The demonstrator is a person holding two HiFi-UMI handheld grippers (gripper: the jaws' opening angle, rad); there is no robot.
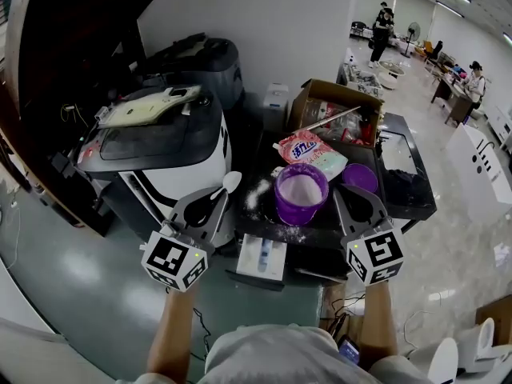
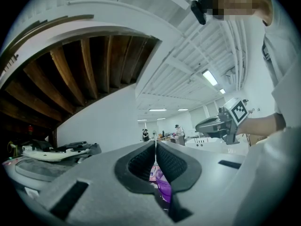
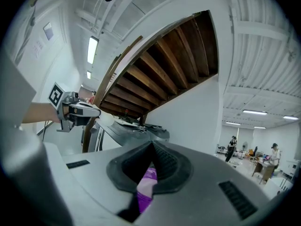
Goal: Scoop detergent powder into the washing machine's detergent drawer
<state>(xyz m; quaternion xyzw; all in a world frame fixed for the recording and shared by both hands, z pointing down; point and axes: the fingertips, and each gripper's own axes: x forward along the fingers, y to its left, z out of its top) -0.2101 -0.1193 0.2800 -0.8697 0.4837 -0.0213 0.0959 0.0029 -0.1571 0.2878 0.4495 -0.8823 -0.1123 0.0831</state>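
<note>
- Left gripper [image 1: 211,202] is clamped tight on the handle of the white spoon [image 1: 230,182]. The bowl pokes out ahead, and the long axis angles toward the purple tub [image 1: 302,193].
- That tub, full of powder, sits mid dark top [image 1: 400,202], just right of the spoon bowl.
- The detergent drawer [image 1: 262,256] hangs open at the front edge, between both grippers and nearer the left.
- Right gripper [image 1: 348,194] has its jaws together on nothing, beside the tub's right.

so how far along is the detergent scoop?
Done: purple tub open, lid beside it, drawer pulled out. In hand: left gripper shut on the white spoon, left of the tub. Right gripper shut, empty. Left: getting powder into the drawer; can't tell if any is there yet.
</note>
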